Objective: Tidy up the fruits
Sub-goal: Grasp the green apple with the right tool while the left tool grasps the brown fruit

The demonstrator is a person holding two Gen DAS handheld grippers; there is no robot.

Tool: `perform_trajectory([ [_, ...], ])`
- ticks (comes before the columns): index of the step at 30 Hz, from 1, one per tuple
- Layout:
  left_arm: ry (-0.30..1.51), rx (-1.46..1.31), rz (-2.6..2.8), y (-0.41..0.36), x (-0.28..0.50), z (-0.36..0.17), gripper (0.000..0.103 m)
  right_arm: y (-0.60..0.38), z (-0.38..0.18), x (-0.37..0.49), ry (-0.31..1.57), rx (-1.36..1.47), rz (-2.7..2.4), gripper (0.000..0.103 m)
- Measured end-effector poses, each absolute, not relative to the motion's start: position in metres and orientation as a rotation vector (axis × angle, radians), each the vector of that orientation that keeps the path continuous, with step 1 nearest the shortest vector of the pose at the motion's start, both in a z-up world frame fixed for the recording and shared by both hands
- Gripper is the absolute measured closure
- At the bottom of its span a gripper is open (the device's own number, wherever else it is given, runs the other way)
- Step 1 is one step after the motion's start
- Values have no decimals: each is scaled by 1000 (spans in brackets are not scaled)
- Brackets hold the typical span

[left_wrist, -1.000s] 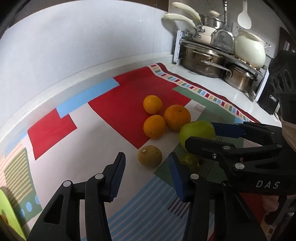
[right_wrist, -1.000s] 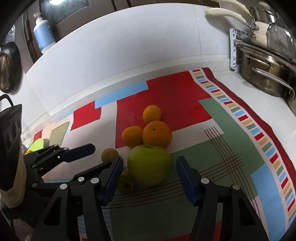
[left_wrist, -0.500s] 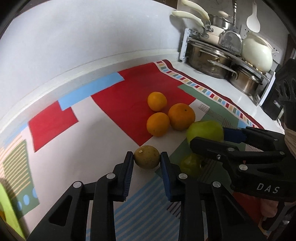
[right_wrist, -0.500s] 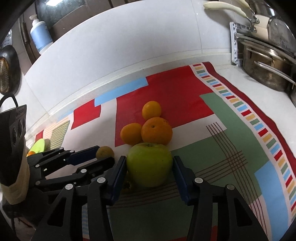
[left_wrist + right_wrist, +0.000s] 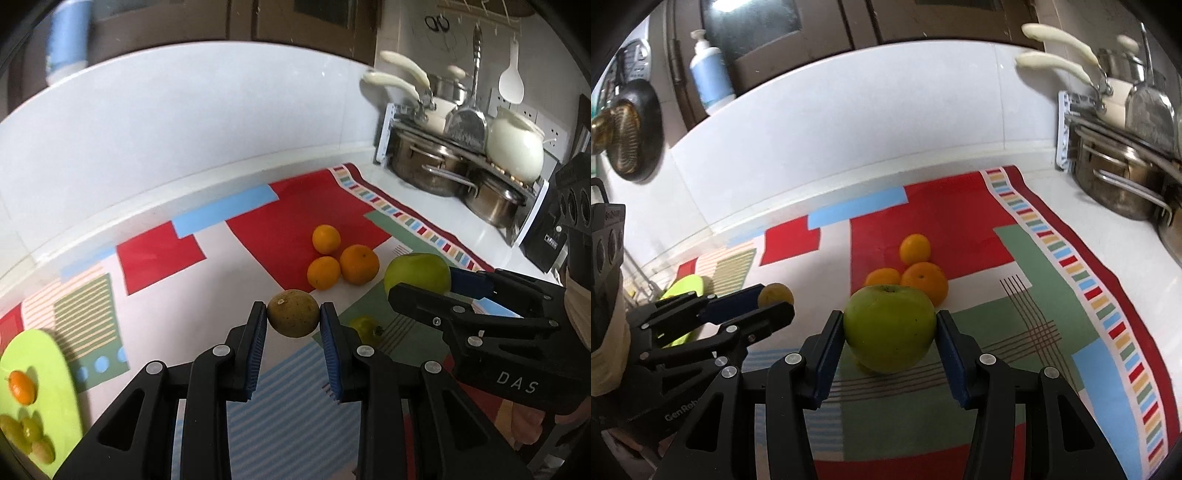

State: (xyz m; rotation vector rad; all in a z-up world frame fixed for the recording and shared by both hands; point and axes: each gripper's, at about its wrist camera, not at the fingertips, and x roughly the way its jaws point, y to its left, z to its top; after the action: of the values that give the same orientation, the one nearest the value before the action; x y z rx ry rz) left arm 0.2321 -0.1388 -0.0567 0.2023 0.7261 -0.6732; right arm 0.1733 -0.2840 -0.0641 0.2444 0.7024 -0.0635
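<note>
In the left wrist view, the left hand-held gripper (image 5: 293, 319) sits at the lower centre of the frame, its blue pads clenched on a small brownish-green fruit (image 5: 293, 313) that fills the gap between them. Just right of that fruit a little yellow-green fruit (image 5: 364, 326) lies on the patterned mat (image 5: 159, 254) that covers the table. Three oranges (image 5: 341, 260) cluster touching one another at mid-frame, on the border of the mat's red patch. At the far lower left a lime-green cutting board (image 5: 40, 369) carries a small orange fruit and a few pale green ones.

In the right wrist view, the right hand-held gripper (image 5: 890, 330) occupies the lower centre, grasping a large green apple (image 5: 889, 328) with a pad pressed on each side; whether the apple is clear of the mat cannot be told. The oranges lie right behind the apple, partly hidden by it. The left hand-held gripper shows at the left edge of this frame with its brownish fruit at the tips. Steel pots (image 5: 1115, 177) stand on a rack at the upper right, and a blue pump bottle (image 5: 709, 74) stands on the ledge at upper left.
</note>
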Motion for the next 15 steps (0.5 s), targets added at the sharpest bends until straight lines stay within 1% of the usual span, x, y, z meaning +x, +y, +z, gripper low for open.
perform_trajectory([
  [15, 655, 98, -516, -72, 175, -21, 73, -233, -25, 135, 629, 161, 65, 52],
])
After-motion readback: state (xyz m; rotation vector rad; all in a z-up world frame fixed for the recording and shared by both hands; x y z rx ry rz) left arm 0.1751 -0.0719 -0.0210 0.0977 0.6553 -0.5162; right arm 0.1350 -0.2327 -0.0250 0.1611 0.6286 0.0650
